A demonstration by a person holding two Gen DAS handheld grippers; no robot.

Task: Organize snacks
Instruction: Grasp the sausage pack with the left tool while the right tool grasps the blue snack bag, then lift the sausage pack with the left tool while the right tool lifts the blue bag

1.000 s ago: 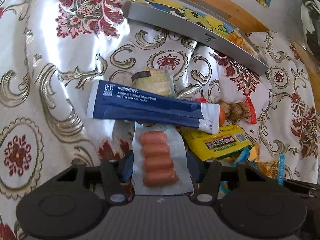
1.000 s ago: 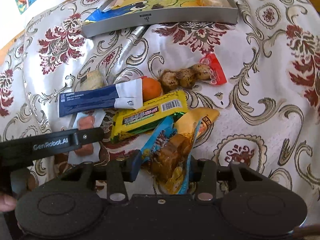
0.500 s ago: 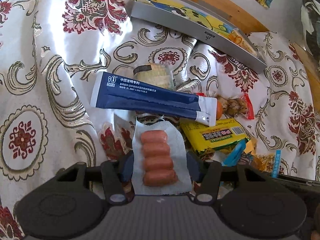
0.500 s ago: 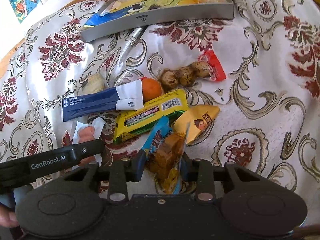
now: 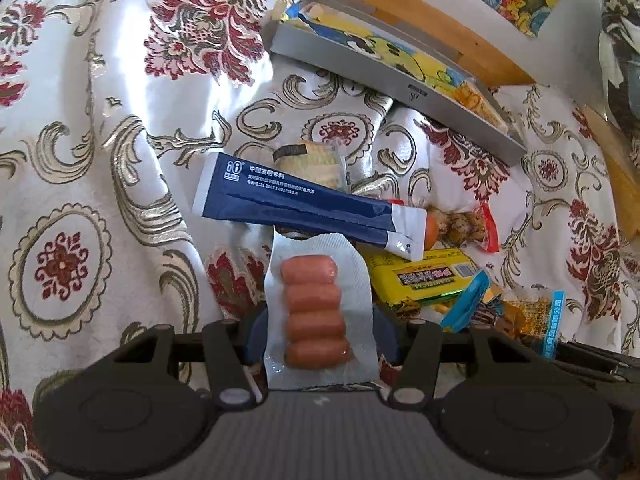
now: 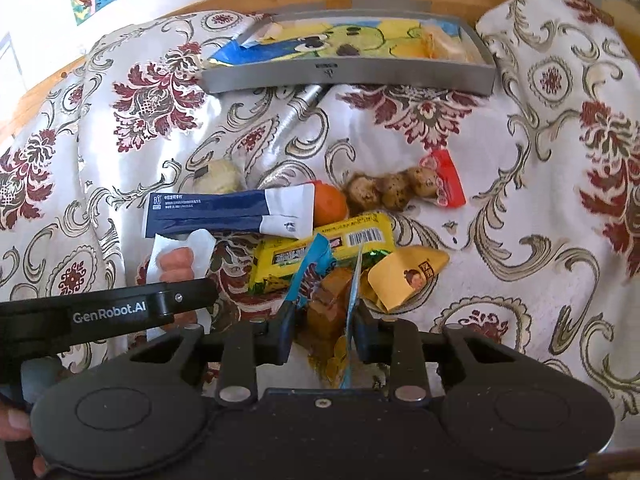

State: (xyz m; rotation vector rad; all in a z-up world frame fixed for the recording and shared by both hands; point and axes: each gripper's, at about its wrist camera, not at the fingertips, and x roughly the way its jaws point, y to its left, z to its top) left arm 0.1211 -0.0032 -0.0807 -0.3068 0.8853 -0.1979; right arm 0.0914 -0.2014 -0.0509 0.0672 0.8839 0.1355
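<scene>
My left gripper [image 5: 318,336] is shut on a clear pack of small sausages [image 5: 316,316], which sticks out forward between the fingers. That pack [image 6: 176,260] also shows in the right wrist view, beside the left gripper's arm [image 6: 120,312]. My right gripper [image 6: 324,328] is shut on a blue-edged clear packet of brown cubes [image 6: 328,308]. Ahead lie a long blue packet [image 5: 296,204], a yellow bar packet [image 6: 328,244], an orange [image 6: 330,204], a red-ended pack of speckled eggs [image 6: 400,190], a round pale cake [image 6: 218,176] and a small orange-yellow packet [image 6: 404,276].
A grey tray [image 6: 348,76] with a cartoon-printed bottom stands at the far side and holds a few packets at its right end. Everything rests on a wrinkled floral cloth [image 5: 80,140] over a wooden table edge [image 5: 420,20]. A person's fingers [image 6: 12,420] show at lower left.
The right gripper's jaws have narrowed onto the cube packet. Both grippers have risen and tilted up with their packs, so more of the tray and wall shows.
</scene>
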